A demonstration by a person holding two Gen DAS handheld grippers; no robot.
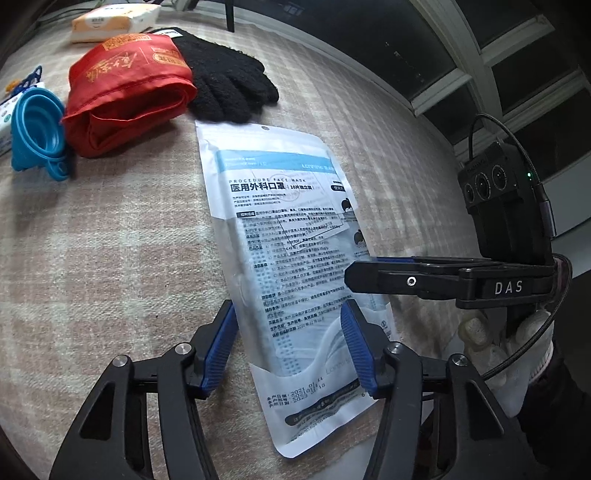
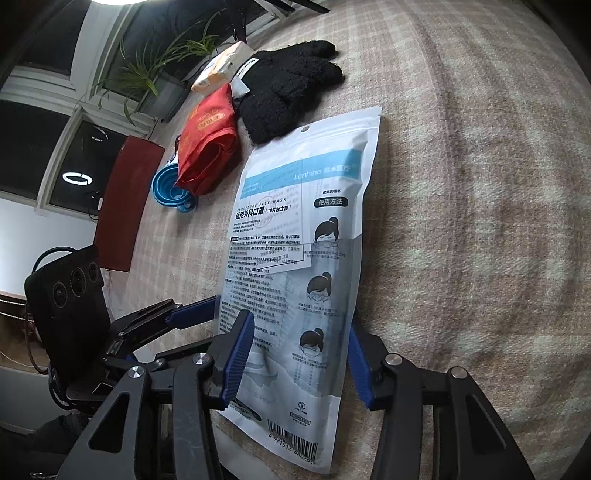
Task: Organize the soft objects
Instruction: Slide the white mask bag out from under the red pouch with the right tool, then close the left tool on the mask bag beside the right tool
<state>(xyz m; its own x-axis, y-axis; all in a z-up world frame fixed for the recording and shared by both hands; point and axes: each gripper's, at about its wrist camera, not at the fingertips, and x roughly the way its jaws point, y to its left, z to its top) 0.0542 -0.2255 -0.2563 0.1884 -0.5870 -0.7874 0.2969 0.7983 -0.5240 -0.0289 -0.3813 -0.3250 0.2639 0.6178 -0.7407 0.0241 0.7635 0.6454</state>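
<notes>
Blue ribbed pads of the left gripper [image 1: 290, 345] stand partly apart, straddling the near end of the mask pouch [image 1: 291, 266]; whether they press its edges can't be told. Right gripper [image 2: 301, 360], jaws also partly apart, brackets the same pouch from its side, the left pad over the printed face, the right pad at the pouch's edge; contact unclear too. Pouch lies flat on the checked cloth [image 1: 110, 258], its hang-hole end just touching the black glove [image 1: 225, 85]. Beside the glove sits the red folded bag [image 1: 129, 88], then the blue funnel [image 1: 35, 129]; tissue pack [image 1: 114, 20] farther back. Step looks like: grasping the pouch with both tools. Next move likely needs pads closing on the thin film edges, then a lift without letting it slip.
</notes>
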